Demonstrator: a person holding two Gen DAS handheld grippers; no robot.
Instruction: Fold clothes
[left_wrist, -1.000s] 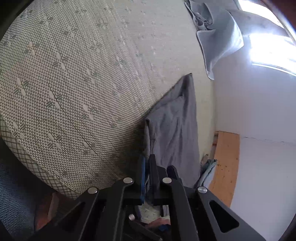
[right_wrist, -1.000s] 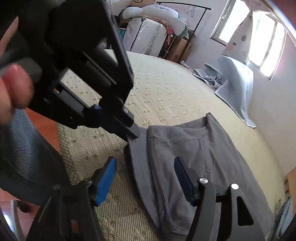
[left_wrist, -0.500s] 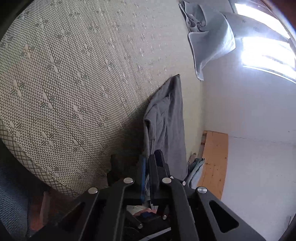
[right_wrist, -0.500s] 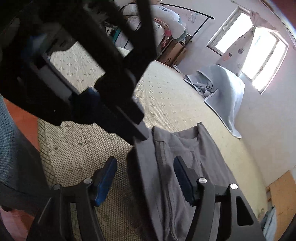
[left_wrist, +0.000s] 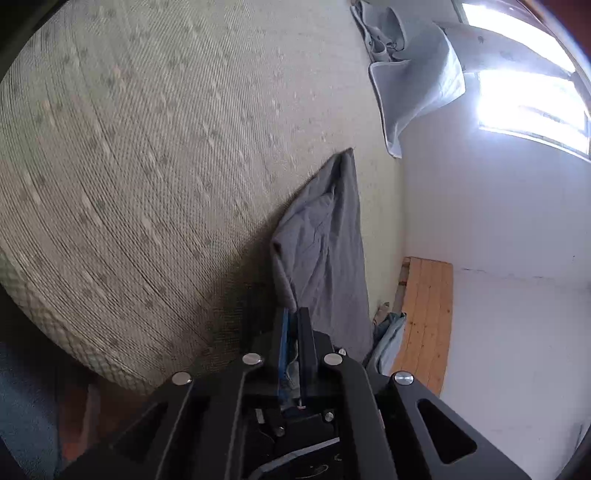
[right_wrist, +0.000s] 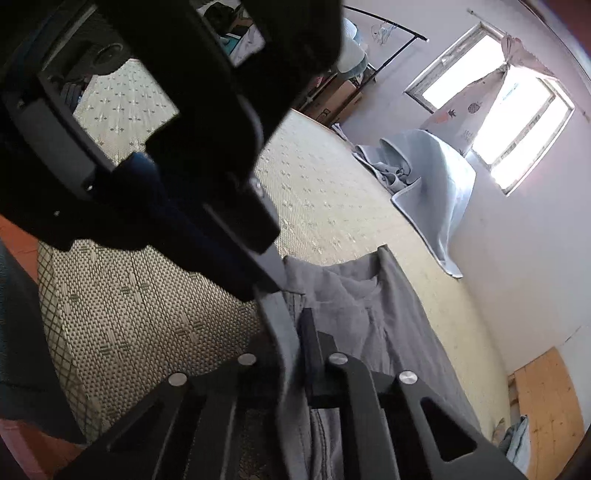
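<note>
I am pinching the grey cotton garment (right_wrist: 354, 332) in both tongs, the left tongs (left_wrist: 294, 325) and the right tongs (right_wrist: 291, 332) just closing, at the woven mattress's (right_wrist: 325, 199) near edge; folding is barely beginning.

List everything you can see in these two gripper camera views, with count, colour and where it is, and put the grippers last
grey garment: one, dark grey, spread on the near part of the mat, near edge lifted.
woven mat: one, beige with small flower marks, covering the bed.
blanket: one, pale blue-grey, bunched at the far edge of the mat by the wall.
window: one, bright, in the far wall, with a patterned curtain.
clothes rail: one, dark, at the far end of the room.
wooden boards: one stretch, light wood, beside the bed.
left gripper: one, black with blue pads, shut on the grey garment's edge.
right gripper: one, black, jaws have just closed on the garment's near edge, beside the left gripper.
</note>
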